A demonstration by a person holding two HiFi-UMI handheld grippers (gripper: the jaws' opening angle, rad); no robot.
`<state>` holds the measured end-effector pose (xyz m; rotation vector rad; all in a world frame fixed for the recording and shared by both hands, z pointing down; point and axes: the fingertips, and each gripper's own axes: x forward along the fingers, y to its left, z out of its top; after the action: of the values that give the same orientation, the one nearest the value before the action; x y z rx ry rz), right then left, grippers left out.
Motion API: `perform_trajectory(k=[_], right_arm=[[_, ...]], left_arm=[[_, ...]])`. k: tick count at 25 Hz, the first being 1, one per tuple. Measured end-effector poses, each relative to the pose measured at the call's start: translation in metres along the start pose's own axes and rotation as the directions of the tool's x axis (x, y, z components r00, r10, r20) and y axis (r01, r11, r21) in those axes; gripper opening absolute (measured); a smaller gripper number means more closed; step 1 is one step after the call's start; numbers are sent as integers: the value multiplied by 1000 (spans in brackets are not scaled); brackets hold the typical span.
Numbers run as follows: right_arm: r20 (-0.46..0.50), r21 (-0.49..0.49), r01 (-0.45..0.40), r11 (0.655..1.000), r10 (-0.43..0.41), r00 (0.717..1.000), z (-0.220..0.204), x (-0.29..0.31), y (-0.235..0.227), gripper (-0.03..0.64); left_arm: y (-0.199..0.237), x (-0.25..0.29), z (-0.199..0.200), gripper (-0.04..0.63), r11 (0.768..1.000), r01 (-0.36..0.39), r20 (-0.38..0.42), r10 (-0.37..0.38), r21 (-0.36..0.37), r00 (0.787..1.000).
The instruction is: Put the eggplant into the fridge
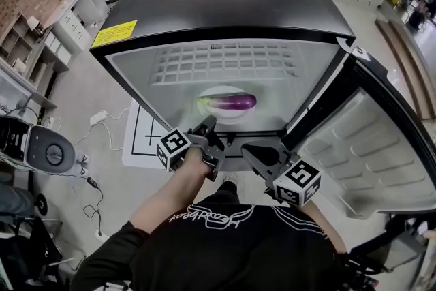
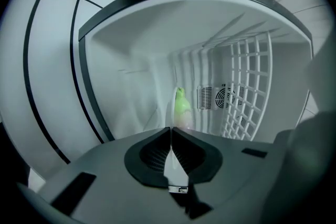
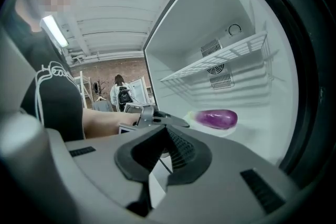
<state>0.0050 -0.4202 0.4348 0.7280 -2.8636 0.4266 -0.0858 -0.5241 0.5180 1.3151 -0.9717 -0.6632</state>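
Two grippers are hovering at the open front of the fridge (image 1: 231,3), neither one carrying anything.

Left gripper (image 1: 208,125): hanging at the mouth of the fridge and pointing into the compartment. Its fingers (image 2: 157,152) are pressing together tip to tip, with nothing between them.

Right gripper (image 1: 249,149): hanging just outside the fridge opening, on the side of the swung-open door (image 1: 371,160). Its fingers (image 3: 181,149) are likewise meeting at the tips, pinching nothing.

Eggplant (image 1: 236,102): lying on its side on a white plate (image 1: 225,90) on the fridge floor, beneath the wire shelf (image 1: 225,61). It is sitting inside the fridge, back from the front edge, apart from both grippers. Its green stem end is pointing toward the fridge wall away from the door, and the purple body is pointing toward the door side.

Fan grille (image 2: 223,97): showing on the fridge's back wall, behind the eggplant.
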Motion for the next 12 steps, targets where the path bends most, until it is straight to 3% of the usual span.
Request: perform_trajectory(k=[12], right_arm=[[-18,24,-4,1000,5,1000,-6,19,-17,8]], left_arm=[[21,35,16,17,997,-75,-11,75,-1,997]])
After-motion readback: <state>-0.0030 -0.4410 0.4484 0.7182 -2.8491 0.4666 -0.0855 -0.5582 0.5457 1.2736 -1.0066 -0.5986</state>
